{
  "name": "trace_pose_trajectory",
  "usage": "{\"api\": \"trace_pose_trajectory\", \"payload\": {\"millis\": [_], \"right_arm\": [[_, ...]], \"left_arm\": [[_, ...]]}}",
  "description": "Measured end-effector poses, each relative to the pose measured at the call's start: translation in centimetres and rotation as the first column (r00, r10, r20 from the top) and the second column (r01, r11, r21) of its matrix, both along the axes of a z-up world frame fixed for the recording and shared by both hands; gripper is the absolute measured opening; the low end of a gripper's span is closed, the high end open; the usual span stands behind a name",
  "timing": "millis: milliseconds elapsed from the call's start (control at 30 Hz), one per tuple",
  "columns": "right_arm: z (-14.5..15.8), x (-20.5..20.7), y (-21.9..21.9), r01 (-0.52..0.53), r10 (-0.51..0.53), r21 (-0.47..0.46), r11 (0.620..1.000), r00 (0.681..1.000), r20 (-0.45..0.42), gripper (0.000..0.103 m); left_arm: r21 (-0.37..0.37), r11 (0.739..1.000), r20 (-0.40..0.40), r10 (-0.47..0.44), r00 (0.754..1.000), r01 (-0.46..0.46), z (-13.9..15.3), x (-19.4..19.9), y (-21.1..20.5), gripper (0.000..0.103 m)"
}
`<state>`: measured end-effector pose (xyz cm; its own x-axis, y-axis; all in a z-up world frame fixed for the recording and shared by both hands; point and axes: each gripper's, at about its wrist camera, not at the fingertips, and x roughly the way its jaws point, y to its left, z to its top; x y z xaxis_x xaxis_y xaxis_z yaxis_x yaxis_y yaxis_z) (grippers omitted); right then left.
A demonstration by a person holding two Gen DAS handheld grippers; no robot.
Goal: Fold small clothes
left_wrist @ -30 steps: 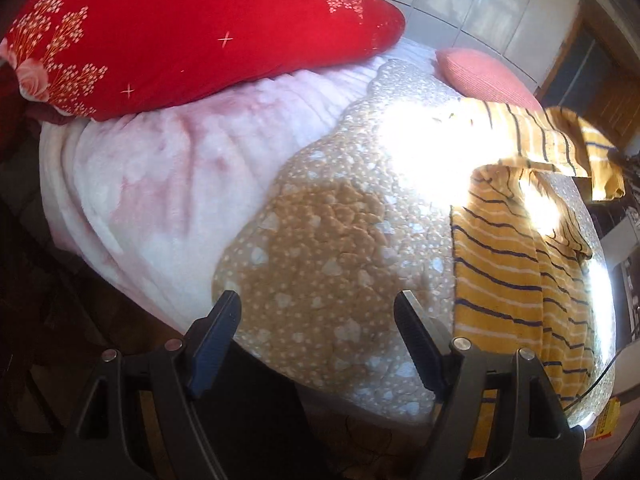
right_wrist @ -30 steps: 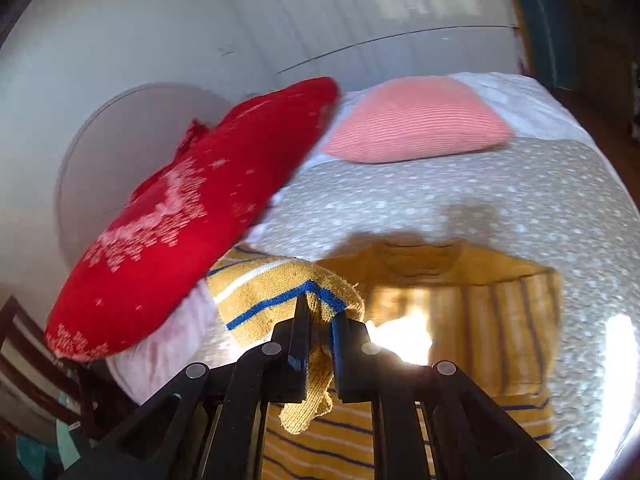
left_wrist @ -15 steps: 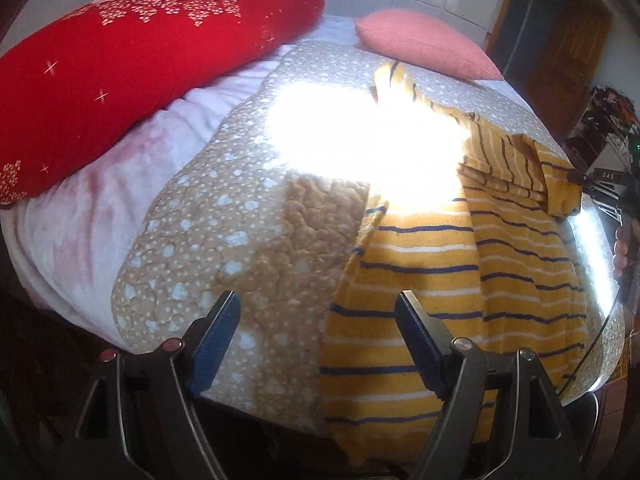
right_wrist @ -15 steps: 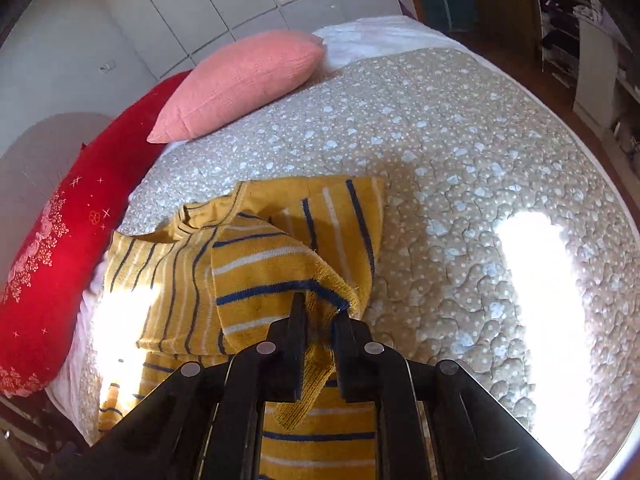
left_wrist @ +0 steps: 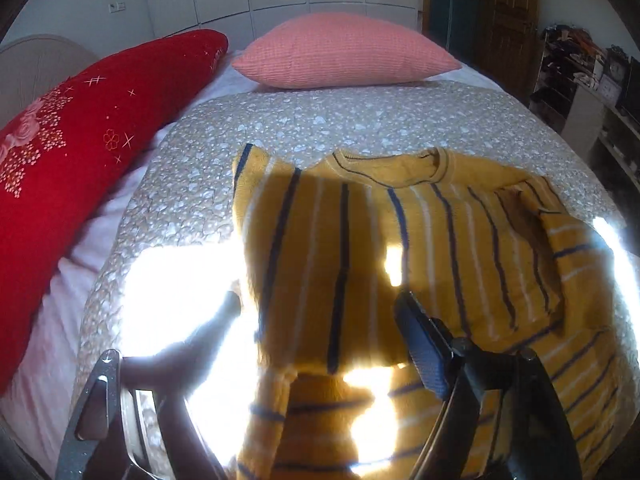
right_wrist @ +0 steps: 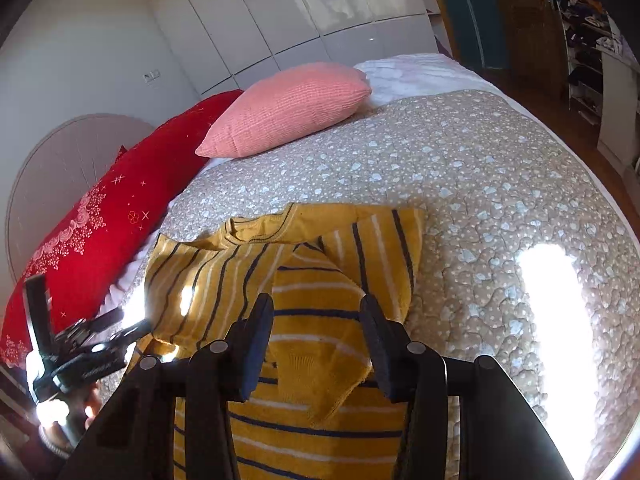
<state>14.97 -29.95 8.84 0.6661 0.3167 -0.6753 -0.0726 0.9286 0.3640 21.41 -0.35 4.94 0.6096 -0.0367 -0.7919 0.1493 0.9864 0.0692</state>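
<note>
A yellow sweater with navy and white stripes (left_wrist: 400, 248) lies on the quilted bed cover, collar toward the pillows. Both sleeves are folded in over the body; the right sleeve (right_wrist: 320, 344) lies flat across the front. My left gripper (left_wrist: 320, 312) is open, low over the folded left side of the sweater, with sun glare washing out its left finger. My right gripper (right_wrist: 316, 320) is open and empty, its fingers either side of the released right sleeve. The left gripper also shows in the right wrist view (right_wrist: 120, 328).
A beige quilt with white hearts (right_wrist: 460, 168) covers the bed. A long red pillow (left_wrist: 80, 152) lies along the left and a pink pillow (left_wrist: 344, 52) at the head. White wardrobes stand behind; shelves (left_wrist: 592, 80) and a door are on the right.
My right gripper has opened and let go of the right sleeve, which now lies on the sweater. My left gripper has swung in over the sweater's left side.
</note>
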Motion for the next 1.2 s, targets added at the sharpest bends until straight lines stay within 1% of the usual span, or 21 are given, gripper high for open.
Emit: {"api": "trace_pose_trajectory", "payload": {"millis": [67,100,167,233,267,333,367,433,467,500,533,600,667,733,800,867,900,933,1000,1067,1200], "right_arm": [[0.0,0.1,1.0,-0.04,0.041,-0.039,0.998,0.999,0.001,0.05],[0.0,0.2,1.7,-0.062,0.062,-0.06,0.996,0.998,0.0,0.055],[-0.2,0.6,3.1,-0.1,0.101,-0.088,0.991,0.995,0.007,0.063],[-0.8,1.2,4.4,-0.123,0.124,-0.109,0.986,0.992,0.006,0.068],[-1.2,1.7,5.0,-0.129,0.129,-0.115,0.985,0.992,-0.001,0.07],[-2.3,2.7,6.1,-0.141,0.138,-0.126,0.982,0.99,-0.028,0.07],[-2.8,3.1,6.7,-0.145,0.14,-0.138,0.98,0.989,-0.042,0.07],[-3.6,3.9,7.9,-0.166,0.156,-0.197,0.966,0.986,-0.065,0.07],[-3.9,4.2,8.6,-0.177,0.16,-0.265,0.948,0.984,-0.082,0.059],[-4.2,4.5,9.3,-0.196,0.17,-0.339,0.92,0.98,-0.105,0.018],[-4.2,4.7,9.7,-0.218,0.182,-0.388,0.895,0.975,-0.128,0.007],[-3.3,5.1,8.8,-0.213,0.184,-0.396,0.893,0.977,-0.11,0.007],[-2.0,6.0,6.1,-0.12,0.098,-0.42,0.9,0.992,-0.074,0.007],[-1.4,7.2,2.3,0.036,-0.062,-0.462,0.886,0.997,-0.041,0.012],[-1.2,7.8,-2.3,0.214,-0.264,-0.474,0.854,0.964,-0.039,0.038],[-0.8,6.6,-6.3,0.307,-0.345,-0.345,0.887,0.937,-0.052,0.042],[-0.6,5.6,-7.5,0.326,-0.352,-0.279,0.903,0.935,-0.048,0.044],[-0.5,4.7,-8.2,0.333,-0.353,-0.25,0.909,0.935,-0.038,0.047],[-0.4,3.0,-8.3,0.326,-0.341,-0.252,0.911,0.94,-0.02,0.061],[-0.4,1.6,-7.9,0.291,-0.304,-0.236,0.927,0.953,-0.018,0.061],[0.6,-0.3,-5.9,0.238,-0.239,-0.198,0.951,0.971,0.016,0.062]], "left_arm": [[0.058,0.998,-0.02,0.022,1.0,-0.021,-1.5,2.1,0.4,0.079],[0.066,0.997,-0.044,0.034,0.998,-0.031,-2.2,3.1,1.0,0.079],[0.021,0.999,-0.098,0.05,0.994,-0.048,-3.1,4.3,2.5,0.079],[-0.015,0.998,-0.122,0.062,0.991,-0.064,-3.2,4.6,3.6,0.08],[0.006,0.997,-0.109,0.078,0.991,-0.078,-3.0,4.5,3.9,0.08],[0.116,0.988,-0.056,0.11,0.992,-0.103,-2.8,4.4,4.1,0.08],[0.135,0.985,-0.054,0.112,0.992,-0.104,-3.0,4.5,4.3,0.08],[0.132,0.987,-0.054,0.105,0.993,-0.097,-3.4,4.3,4.8,0.08],[0.143,0.986,-0.042,0.096,0.994,-0.089,-3.3,4.2,4.8,0.08],[0.163,0.983,-0.032,0.089,0.996,-0.083,-3.3,4.1,4.6,0.08],[0.18,0.981,-0.024,0.085,0.996,-0.08,-3.2,3.9,4.3,0.08],[0.188,0.979,-0.014,0.083,0.996,-0.079,-3.3,3.6,4.1,0.08],[0.164,0.983,-0.018,0.089,0.996,-0.085,-3.4,3.7,4.4,0.08],[0.129,0.987,-0.03,0.106,0.994,-0.101,-3.5,3.9,5.0,0.083],[0.097,0.989,-0.041,0.114,0.993,-0.109,-3.6,3.9,5.4,0.083],[0.067,0.992,-0.042,0.112,0.993,-0.109,-3.6,3.9,5.9,0.084],[0.058,0.993,-0.04,0.105,0.994,-0.103,-3.7,3.8,6.0,0.084],[0.063,0.993,-0.038,0.101,0.994,-0.098,-3.7,3.8,6.2,0.085],[0.07,0.988,-0.037,0.141,0.989,-0.138,-3.5,3.9,7.0,0.085],[0.068,0.98,-0.032,0.19,0.981,-0.188,-3.2,3.9,8.1,0.081],[0.125,0.963,-0.004,0.241,0.97,-0.239,-2.7,3.3,9.3,0.081]]}}
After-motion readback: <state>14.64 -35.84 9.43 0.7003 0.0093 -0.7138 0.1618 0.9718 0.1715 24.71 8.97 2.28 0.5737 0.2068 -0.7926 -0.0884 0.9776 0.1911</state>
